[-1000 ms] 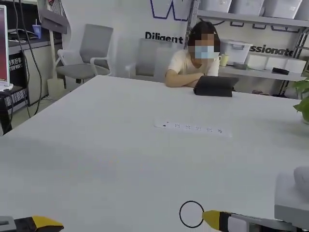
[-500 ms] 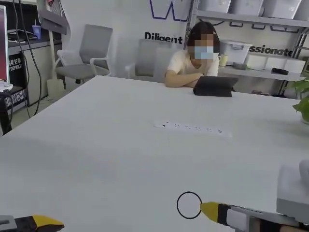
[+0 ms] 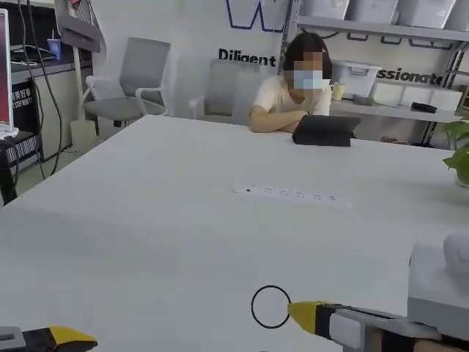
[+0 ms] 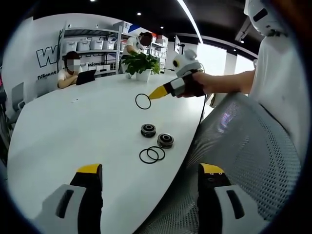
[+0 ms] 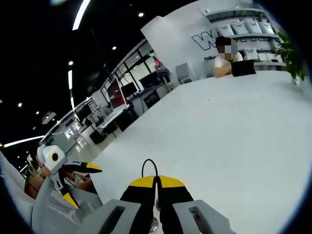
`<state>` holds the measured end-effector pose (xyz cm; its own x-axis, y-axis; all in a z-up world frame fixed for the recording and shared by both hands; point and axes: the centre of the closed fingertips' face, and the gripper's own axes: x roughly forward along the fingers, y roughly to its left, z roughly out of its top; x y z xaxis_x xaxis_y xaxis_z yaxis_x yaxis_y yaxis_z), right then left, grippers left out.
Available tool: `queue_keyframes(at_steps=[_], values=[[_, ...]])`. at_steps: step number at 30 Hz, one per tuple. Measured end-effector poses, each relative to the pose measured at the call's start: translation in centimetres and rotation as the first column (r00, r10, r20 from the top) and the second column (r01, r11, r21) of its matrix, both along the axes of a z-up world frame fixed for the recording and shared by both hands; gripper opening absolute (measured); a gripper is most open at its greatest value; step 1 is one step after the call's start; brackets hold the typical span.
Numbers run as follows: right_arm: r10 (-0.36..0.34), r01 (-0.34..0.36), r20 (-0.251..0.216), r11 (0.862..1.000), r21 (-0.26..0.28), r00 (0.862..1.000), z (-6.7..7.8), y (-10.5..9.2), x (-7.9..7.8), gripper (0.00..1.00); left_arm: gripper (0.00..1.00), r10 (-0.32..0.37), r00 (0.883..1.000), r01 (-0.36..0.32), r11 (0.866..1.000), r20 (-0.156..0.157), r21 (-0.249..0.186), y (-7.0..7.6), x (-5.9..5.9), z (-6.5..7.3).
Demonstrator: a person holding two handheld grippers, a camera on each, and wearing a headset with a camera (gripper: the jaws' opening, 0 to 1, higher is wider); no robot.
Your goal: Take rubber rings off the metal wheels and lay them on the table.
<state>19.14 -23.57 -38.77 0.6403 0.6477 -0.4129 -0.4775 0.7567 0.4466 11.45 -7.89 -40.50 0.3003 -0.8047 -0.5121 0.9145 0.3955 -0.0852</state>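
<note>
My right gripper (image 3: 294, 311) is shut on a thin black rubber ring (image 3: 270, 306) and holds it in the air over the white table (image 3: 183, 220). In its own view the shut jaws of the right gripper (image 5: 156, 182) pinch the ring (image 5: 149, 168) at its edge. My left gripper (image 4: 150, 170) stands open with nothing between its fingers, low at the table's near edge (image 3: 73, 339). Ahead of it two metal wheels (image 4: 148, 129) (image 4: 165, 140) lie on the table. Two loose black rings (image 4: 152, 154) lie overlapping beside them. The held ring (image 4: 143, 101) hangs beyond the wheels.
A white power strip (image 3: 289, 194) lies mid-table. A person sits at the far side behind a dark tablet (image 3: 326, 130). A potted plant (image 4: 141, 63) stands on the table's far right. A mesh chair (image 4: 243, 146) is close to the table's near edge.
My right gripper has carried the ring leftward and a little farther over the table. The left gripper has stayed put.
</note>
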Motion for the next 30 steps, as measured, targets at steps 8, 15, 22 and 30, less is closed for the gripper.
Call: queue_keyframes(at_steps=[8, 15, 22, 30], values=[[0.045, -0.045, 0.001, 0.999, 0.007, 0.999, 0.2, 1.7, -0.7, 0.0, 0.78, 0.001, 1.0, -0.001, 1.0, 0.0, -0.001, 0.0, 0.0, 0.0], [0.149, -0.145, 0.045, 0.986, -0.084, 0.988, -0.2, 3.3, -1.8, 0.0, 0.77, 0.001, 1.0, -0.001, 1.0, -0.002, 0.0, 0.0, 0.0, 0.0], [0.213, -0.206, 0.051, 0.971, -0.123, 0.976, -0.7, 4.4, -2.6, 0.0, 0.77, -0.003, 1.0, 0.003, 1.0, 0.0, 0.0, 0.0, -0.1, 0.0], [0.28, -0.27, 0.045, 0.949, -0.164, 0.959, -1.6, 5.6, -3.6, 0.0, 0.77, 0.002, 1.0, -0.002, 1.0, -0.004, -0.001, 0.0, -0.1, 0.0]])
